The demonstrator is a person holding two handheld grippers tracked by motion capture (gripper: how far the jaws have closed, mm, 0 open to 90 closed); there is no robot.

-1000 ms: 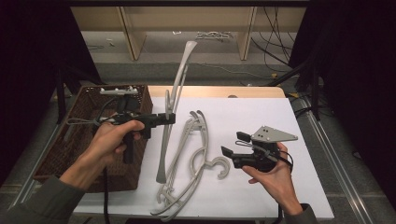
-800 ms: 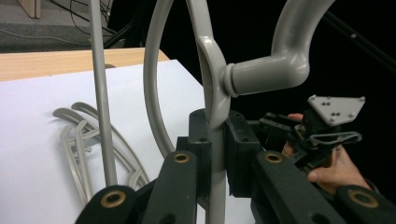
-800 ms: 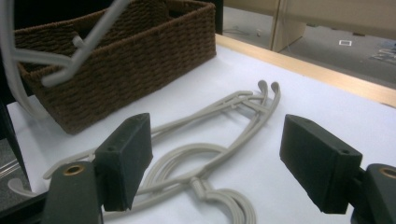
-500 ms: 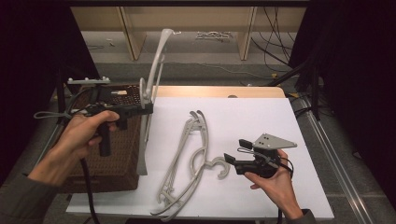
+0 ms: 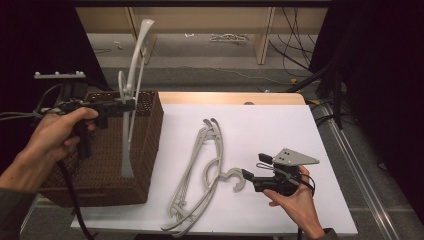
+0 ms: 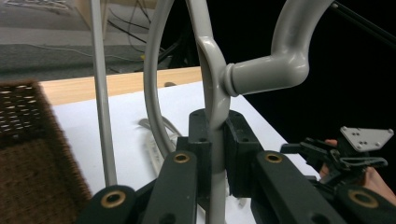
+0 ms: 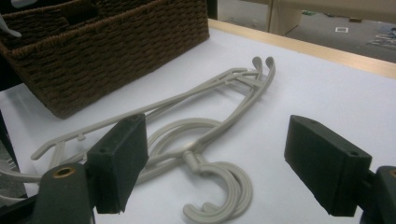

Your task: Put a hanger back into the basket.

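A grey plastic hanger (image 5: 132, 75) stands nearly upright over the brown wicker basket (image 5: 145, 150), its lower end hanging down into the basket. My left gripper (image 5: 129, 104) is shut on the hanger's neck (image 6: 212, 70), just below the hook. A small pile of grey hangers (image 5: 200, 170) lies on the white table top. My right gripper (image 5: 253, 166) hovers low at their hooks (image 7: 224, 191). Its jaws have just been opening and stand wide, with the hooks on the table seen between them and neither pad touching.
The basket (image 7: 102, 51) takes up the table's left part. The white table top (image 5: 280, 125) is bare to the right of and behind the lying hangers. Wooden furniture legs and cables stand on the floor beyond the far edge.
My left gripper has carried the hanger leftward and slightly up, from above the table to over the basket. The right gripper has sunk a little toward the hooks, jaws wider.
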